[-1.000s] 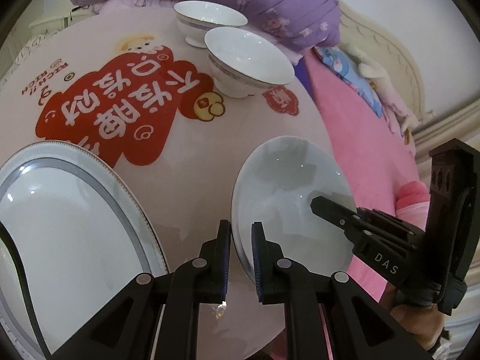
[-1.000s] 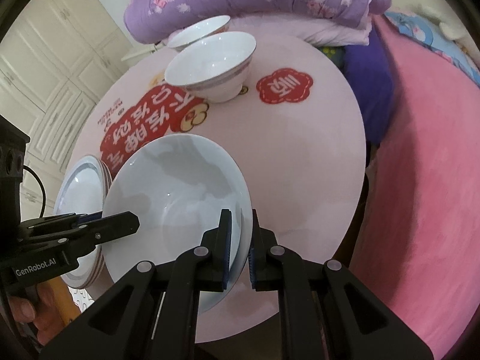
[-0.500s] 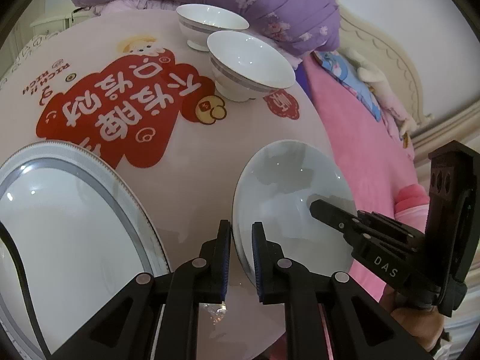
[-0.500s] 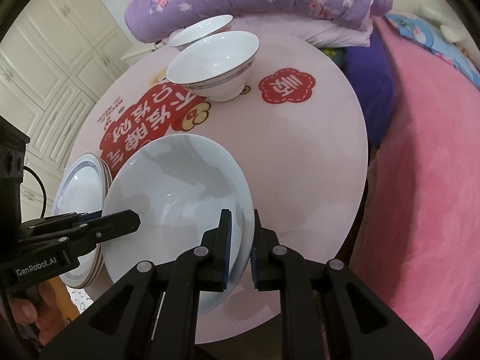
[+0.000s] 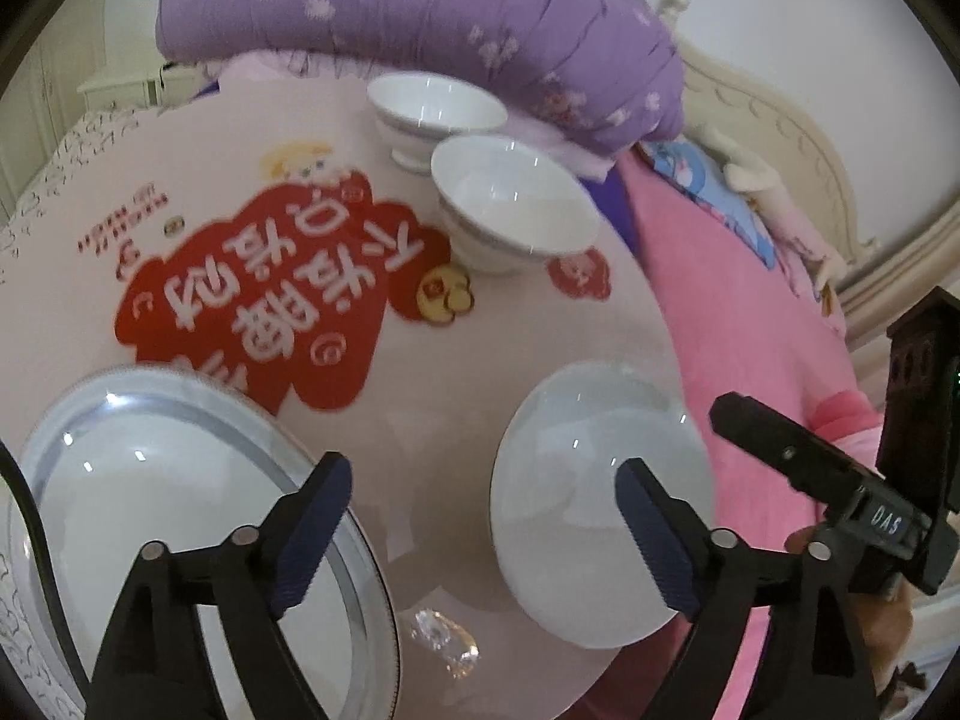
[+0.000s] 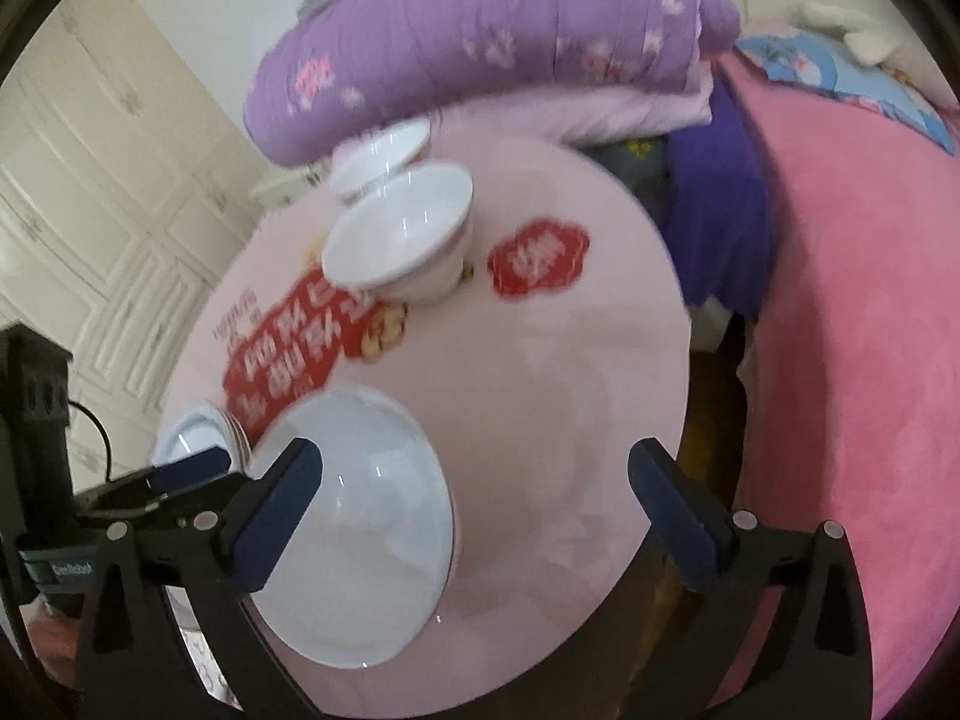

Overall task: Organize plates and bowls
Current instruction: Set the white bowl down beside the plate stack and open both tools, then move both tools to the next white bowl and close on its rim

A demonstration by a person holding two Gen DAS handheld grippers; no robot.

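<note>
Both claws just sprang wide, holding nothing: left claw (image 5: 483,531), right claw (image 6: 471,495). White plate (image 6: 354,534) lies flat at desk (image 6: 576,372) near edge, beside rimmed plate stack (image 5: 150,480). 2 bowls (image 5: 510,210) at far edge. Glazed ceramic: stiff, slippery, breakable; pinch rim.

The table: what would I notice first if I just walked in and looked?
Probably the big red sign with white writing in the middle of the pink round table. Next, the plain white plate lying near the front edge between two wide-open black grippers, and two white bowls at the far side below a purple quilt.
</note>
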